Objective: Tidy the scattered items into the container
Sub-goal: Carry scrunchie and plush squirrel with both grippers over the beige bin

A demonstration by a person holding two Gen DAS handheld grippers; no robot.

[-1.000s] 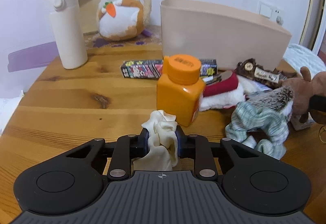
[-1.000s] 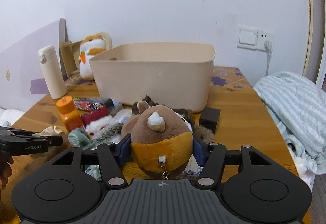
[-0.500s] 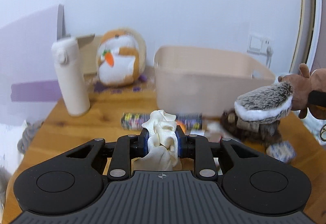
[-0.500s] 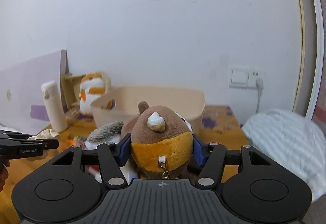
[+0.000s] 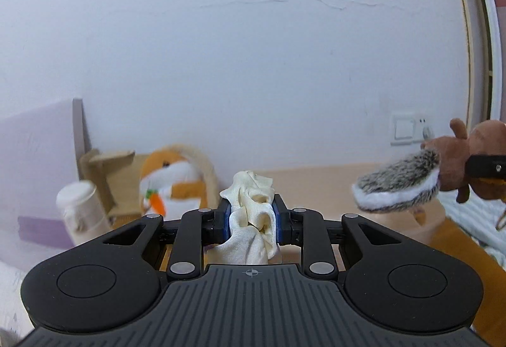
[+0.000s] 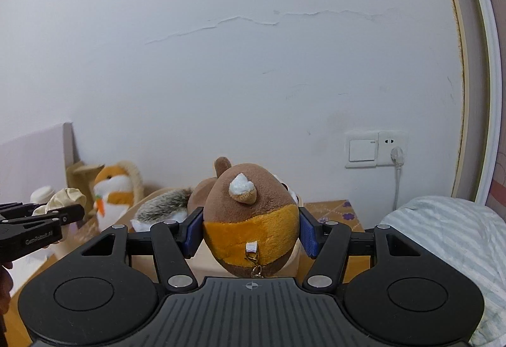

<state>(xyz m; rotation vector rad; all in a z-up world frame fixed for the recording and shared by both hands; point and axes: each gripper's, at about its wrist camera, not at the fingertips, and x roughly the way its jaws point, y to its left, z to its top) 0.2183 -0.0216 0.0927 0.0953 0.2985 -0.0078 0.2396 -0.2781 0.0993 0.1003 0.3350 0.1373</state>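
My left gripper is shut on a crumpled cream cloth and holds it in the air, in front of the beige container. My right gripper is shut on a brown and orange plush toy with a grey bushy tail, also raised. In the left wrist view the plush and its tail hang over the container's right end. In the right wrist view the left gripper with the cloth shows at far left. The table items below are hidden.
A white bottle and an orange and white hamster plush stand at the back left by a cardboard piece. A striped blanket lies at right. A wall socket with a plug is behind.
Both grippers have risen from table height with their loads. The views now look over the container, and the bottle, snack box and other scattered items have dropped out of sight.
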